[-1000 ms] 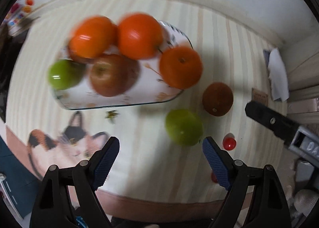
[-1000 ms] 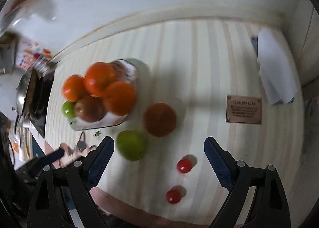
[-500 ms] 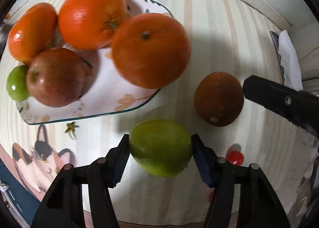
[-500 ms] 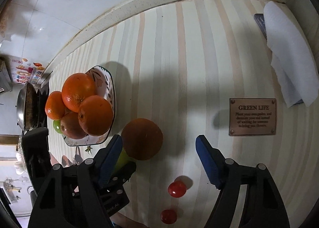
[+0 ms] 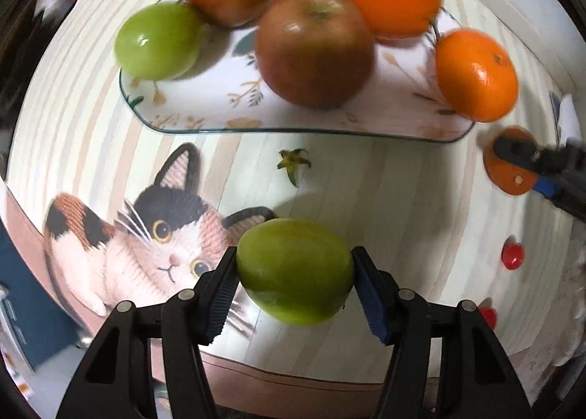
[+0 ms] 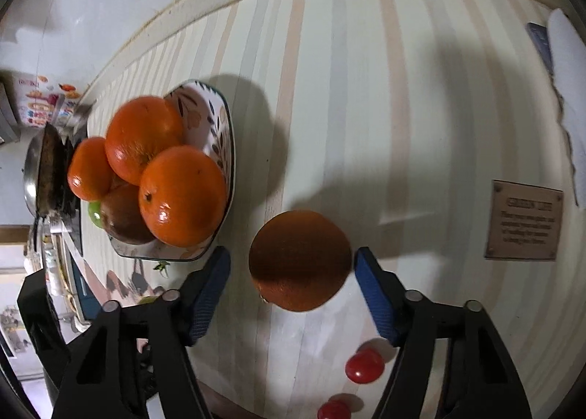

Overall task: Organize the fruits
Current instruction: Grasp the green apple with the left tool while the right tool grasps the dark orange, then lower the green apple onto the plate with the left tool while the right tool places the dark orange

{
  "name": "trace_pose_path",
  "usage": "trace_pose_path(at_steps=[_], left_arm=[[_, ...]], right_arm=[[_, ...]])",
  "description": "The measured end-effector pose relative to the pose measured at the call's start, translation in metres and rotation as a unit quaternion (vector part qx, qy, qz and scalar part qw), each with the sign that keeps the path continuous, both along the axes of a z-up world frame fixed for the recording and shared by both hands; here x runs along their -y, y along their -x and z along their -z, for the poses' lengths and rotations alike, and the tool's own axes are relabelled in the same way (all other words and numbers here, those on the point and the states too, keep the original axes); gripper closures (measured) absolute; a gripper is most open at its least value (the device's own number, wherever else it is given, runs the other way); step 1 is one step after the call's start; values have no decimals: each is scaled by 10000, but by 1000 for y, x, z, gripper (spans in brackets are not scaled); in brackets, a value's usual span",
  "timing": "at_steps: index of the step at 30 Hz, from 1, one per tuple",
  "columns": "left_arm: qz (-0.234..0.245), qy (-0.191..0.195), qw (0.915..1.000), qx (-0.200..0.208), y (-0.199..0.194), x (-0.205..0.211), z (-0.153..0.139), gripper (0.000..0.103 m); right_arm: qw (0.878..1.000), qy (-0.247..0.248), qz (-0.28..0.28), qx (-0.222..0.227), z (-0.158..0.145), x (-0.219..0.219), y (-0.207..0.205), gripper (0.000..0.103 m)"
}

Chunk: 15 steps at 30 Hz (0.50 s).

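My left gripper (image 5: 293,287) is shut on a green fruit (image 5: 295,270) and holds it above the cat-print mat (image 5: 121,239). The patterned plate (image 5: 300,122) beyond it holds another green fruit (image 5: 157,40), two red apples (image 5: 315,45) and several oranges (image 5: 476,73). My right gripper (image 6: 293,294) is open, its blue pads either side of a brown-orange fruit (image 6: 298,259) on the striped table, with a gap on each side. The plate (image 6: 219,126) also shows in the right wrist view, left of the gripper. The right gripper's finger shows in the left wrist view over the same fruit (image 5: 512,170).
Two cherry tomatoes (image 6: 364,366) (image 6: 333,410) lie near the table's front edge. A small green stem (image 5: 293,163) lies in front of the plate. A brown plaque (image 6: 523,225) and a white cloth (image 6: 571,119) are at the right. A wall runs along the back.
My left gripper has lifted the green fruit and swung left, toward the cat mat and the plate's front. My right gripper has moved forward so its pads flank the brown-orange fruit.
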<state>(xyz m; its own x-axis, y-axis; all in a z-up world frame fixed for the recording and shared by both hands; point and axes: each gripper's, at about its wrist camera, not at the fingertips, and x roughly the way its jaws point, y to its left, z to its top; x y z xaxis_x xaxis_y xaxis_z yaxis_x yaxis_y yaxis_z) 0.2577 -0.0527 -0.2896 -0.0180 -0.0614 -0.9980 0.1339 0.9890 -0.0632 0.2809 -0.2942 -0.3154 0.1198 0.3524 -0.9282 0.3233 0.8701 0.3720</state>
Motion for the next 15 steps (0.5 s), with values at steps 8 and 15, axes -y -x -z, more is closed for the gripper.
trace_pose_path(at_steps=[8, 15], left_arm=[[-60, -5, 9999, 111, -2, -15, 2, 45], [-57, 148, 9994, 303, -15, -26, -35, 45]], right_arm=[[9990, 341, -147, 241, 1, -15, 2, 44], [9973, 461, -247, 513, -22, -16, 10, 45]])
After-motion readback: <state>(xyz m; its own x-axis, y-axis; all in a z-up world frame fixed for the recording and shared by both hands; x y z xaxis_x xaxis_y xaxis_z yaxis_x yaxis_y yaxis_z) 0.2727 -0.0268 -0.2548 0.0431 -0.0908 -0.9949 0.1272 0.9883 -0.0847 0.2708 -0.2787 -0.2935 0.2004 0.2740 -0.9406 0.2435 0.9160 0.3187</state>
